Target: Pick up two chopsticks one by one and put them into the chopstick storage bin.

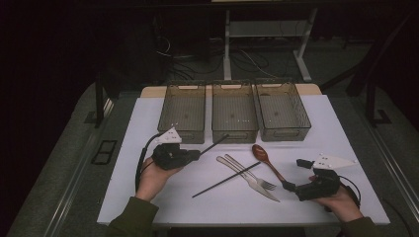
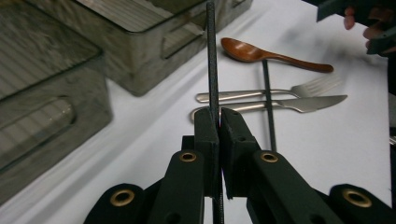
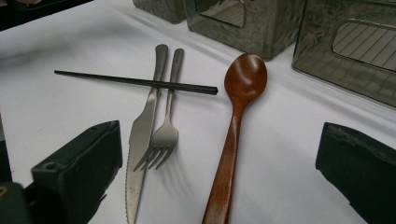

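High view: left claw (image 1: 197, 153) is clamped on one black chopstick (image 1: 215, 142), lifted toward the middle bin (image 1: 234, 132). Right claw (image 1: 292, 186) stands apart, empty. Second chopstick (image 1: 225, 179), knife (image 1: 247, 178), fork (image 1: 252, 174), spoon (image 1: 267, 160) remain unsorted on the tabletop (image 1: 148, 128).

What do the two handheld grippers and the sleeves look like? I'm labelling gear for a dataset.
Both the left gripper and the right gripper are black, each topped by a pale grey three-cornered plate. A black cable loops from the left one. The left gripper view shows brass-coloured rivets on the jaw arms. The sleeves are dark olive green.
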